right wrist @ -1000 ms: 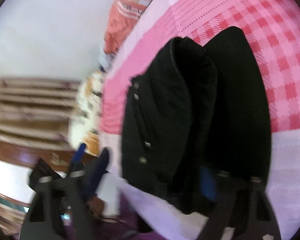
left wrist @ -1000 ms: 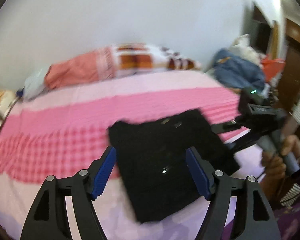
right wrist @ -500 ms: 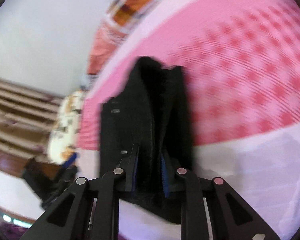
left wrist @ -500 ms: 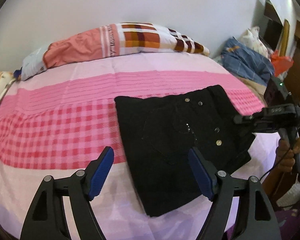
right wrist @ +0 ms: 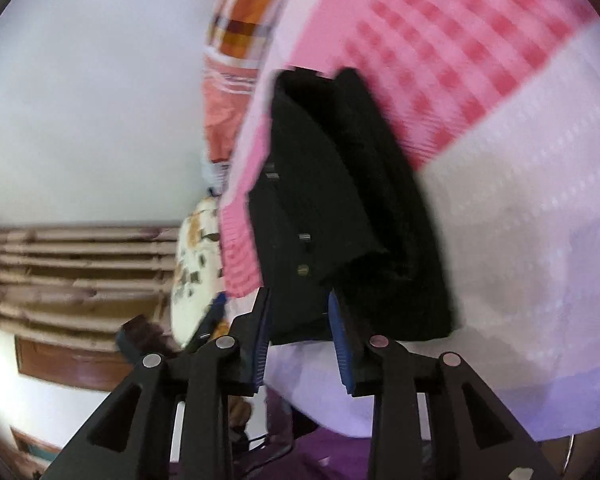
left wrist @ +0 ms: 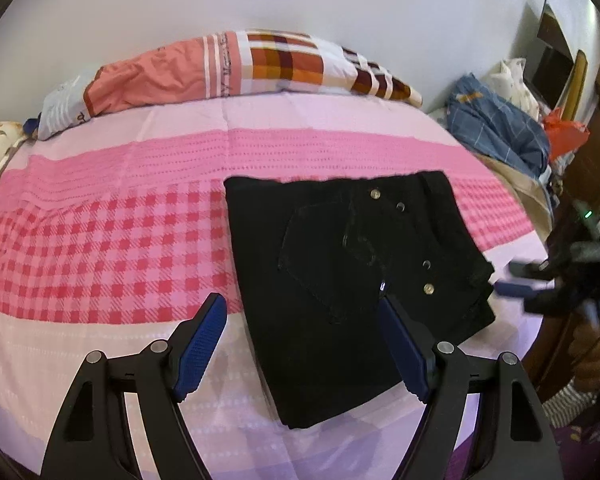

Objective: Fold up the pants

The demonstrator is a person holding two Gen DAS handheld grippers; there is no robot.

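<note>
Black pants (left wrist: pixel 352 276) lie folded into a thick rectangle on the pink checked bed sheet (left wrist: pixel 100 248), with metal buttons on top. My left gripper (left wrist: pixel 300 344) is open and empty, hovering above the pants' near edge. My right gripper (right wrist: pixel 300 336) has its jaws partly closed around the pants' edge (right wrist: pixel 300 312); the view is blurred, and whether the pads pinch the cloth is unclear. The right gripper also shows in the left wrist view (left wrist: pixel 516 280), just off the pants' right edge.
A striped and plaid pillow (left wrist: pixel 236 68) lies along the wall at the back of the bed. A pile of blue clothes (left wrist: pixel 496 128) sits at the right. Wooden furniture (right wrist: pixel 80 264) stands past the bed's far end.
The right gripper narrowed its jaws around the pants' edge and has drawn back toward the bed's side. The left gripper rose slightly and stayed open.
</note>
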